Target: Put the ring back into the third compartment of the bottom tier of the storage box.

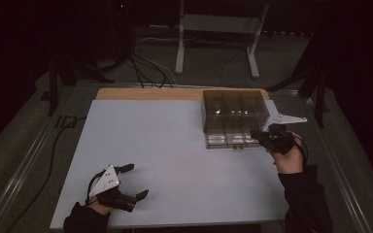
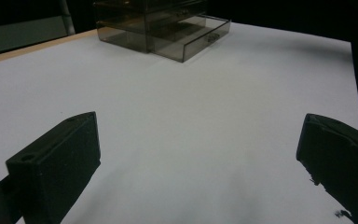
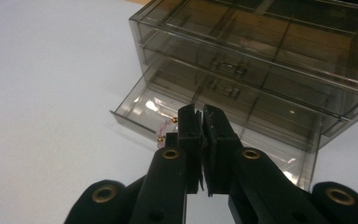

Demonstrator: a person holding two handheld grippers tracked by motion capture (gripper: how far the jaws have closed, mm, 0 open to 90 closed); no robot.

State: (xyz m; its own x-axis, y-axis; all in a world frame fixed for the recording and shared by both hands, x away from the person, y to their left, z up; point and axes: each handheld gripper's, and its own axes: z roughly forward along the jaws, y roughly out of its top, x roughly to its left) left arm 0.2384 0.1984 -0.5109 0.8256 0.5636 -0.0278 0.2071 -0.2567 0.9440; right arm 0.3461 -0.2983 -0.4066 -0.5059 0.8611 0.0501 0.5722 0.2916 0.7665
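A smoky clear drawer box [image 1: 233,109] [image 2: 140,18] [image 3: 279,51] stands at the back right of the white table [image 1: 165,145]. Its bottom drawer [image 1: 226,140] [image 2: 191,39] [image 3: 144,109] is pulled out. My right gripper [image 1: 255,134] [image 3: 200,113] is shut, its tips over the drawer's front right corner. A small pink thing with gold beads [image 3: 164,128] peeks out beside its left jaw; I cannot tell whether it is pinched or lies in the drawer. My left gripper [image 1: 137,180] [image 2: 196,128] rests open near the front left edge, with nothing between its jaws.
A wooden board edge [image 1: 145,93] shows behind the white sheet. On the floor beyond stand a white frame [image 1: 179,48] and black cables [image 1: 145,68]. Metal rails [image 1: 24,160] run along both sides of the table.
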